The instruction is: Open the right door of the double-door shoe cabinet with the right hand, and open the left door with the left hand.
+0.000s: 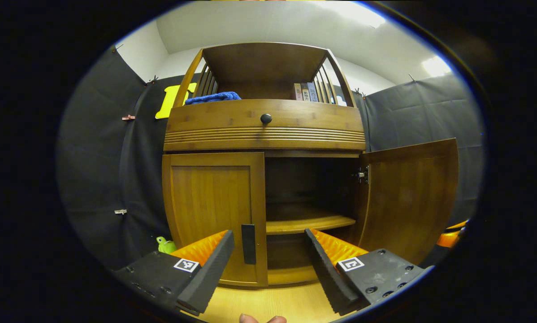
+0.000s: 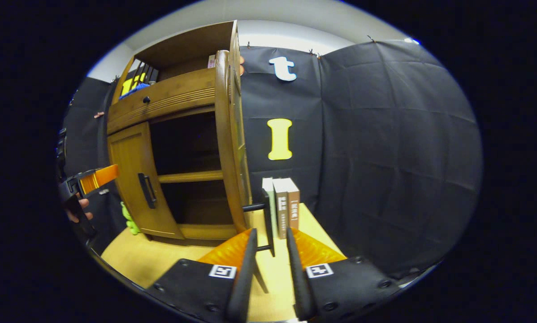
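1. We see the cabinet point(image 1: 264, 134) standing on a wooden floor point(image 1: 268, 305), with its right door point(image 1: 407, 197) swung wide open and its left door point(image 1: 212, 215) closed flush.
2. Our left gripper point(image 1: 268, 264) hangs low in front of the cabinet with its fingers spread wide and nothing between them. We judge they are held apart so that they can go around the left handle point(image 1: 248, 243).
3. In the left gripper view that handle, a black vertical bar, sits at 12 o'clock from the gripper, close to the left finger tip and not touched. The bar lies at the door's inner edge, far from the hinge, so a pull there should swing the door with little effort.
4. In the right gripper view the right gripper point(image 2: 270, 251) has its fingers drawn close around the right handle point(image 2: 268, 220), at 12 o'clock. A thin gap seems to remain on each side, so we cannot tell whether they press on it. We judge the hand is kept there to hold the door open.
5. The open door is seen edge-on here, and books point(image 2: 282, 206) stand just beyond it, at about 1 o'clock.
6. At 9 o'clock in this view the left gripper and a hand point(image 2: 78, 208) wait near the left door.
7. We judge the task half done.
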`<state>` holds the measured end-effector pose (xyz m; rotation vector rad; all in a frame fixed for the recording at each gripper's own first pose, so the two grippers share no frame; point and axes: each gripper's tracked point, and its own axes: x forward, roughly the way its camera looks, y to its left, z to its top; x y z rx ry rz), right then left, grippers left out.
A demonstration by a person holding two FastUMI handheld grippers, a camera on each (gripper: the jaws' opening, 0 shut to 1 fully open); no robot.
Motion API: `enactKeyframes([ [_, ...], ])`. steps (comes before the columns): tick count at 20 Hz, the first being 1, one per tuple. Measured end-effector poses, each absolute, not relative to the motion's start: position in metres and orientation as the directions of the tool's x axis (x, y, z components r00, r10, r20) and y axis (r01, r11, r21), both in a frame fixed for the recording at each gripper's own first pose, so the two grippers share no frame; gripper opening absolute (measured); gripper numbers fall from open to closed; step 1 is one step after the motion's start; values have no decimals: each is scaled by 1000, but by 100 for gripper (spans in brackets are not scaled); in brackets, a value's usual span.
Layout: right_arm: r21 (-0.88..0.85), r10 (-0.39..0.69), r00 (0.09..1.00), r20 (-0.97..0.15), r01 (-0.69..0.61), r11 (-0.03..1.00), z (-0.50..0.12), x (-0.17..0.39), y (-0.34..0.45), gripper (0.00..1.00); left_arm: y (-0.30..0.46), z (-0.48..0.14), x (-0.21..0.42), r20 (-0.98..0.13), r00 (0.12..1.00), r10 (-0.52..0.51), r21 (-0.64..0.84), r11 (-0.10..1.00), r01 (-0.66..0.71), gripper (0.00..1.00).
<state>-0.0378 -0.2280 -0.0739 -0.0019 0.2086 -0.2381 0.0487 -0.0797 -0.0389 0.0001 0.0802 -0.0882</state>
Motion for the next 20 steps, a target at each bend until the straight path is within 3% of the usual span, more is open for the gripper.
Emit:
enactKeyframes([
  [4, -39, -238, 966, -101, 235, 971, -28, -56, -213, 92, -67, -49, 63, -81, 994, -77, 13, 997, 78, 97],
  [11, 69, -178, 980, -94, 184, 980, -8, -61, -155, 100, -53, -78, 89, -108, 992, -59, 22, 998, 62, 96],
  [12, 47, -174, 981, -83, 178, 983, -6, -59, -148, 92, -52, -84, 92, -112, 992, -58, 27, 998, 62, 97],
  [13, 29, -167, 982, -83, 170, 985, -7, -57, -143, 98, -50, -91, 95, -118, 991, -58, 29, 998, 62, 96],
  [18, 25, -112, 988, -103, 115, 993, -12, -37, -107, 98, -48, -126, 121, -155, 986, -53, 43, 997, 60, 97],
  [20, 22, -98, 989, -107, 101, 995, -12, -27, -99, 98, -48, -145, 134, -175, 983, -47, 53, 997, 57, 87],
])
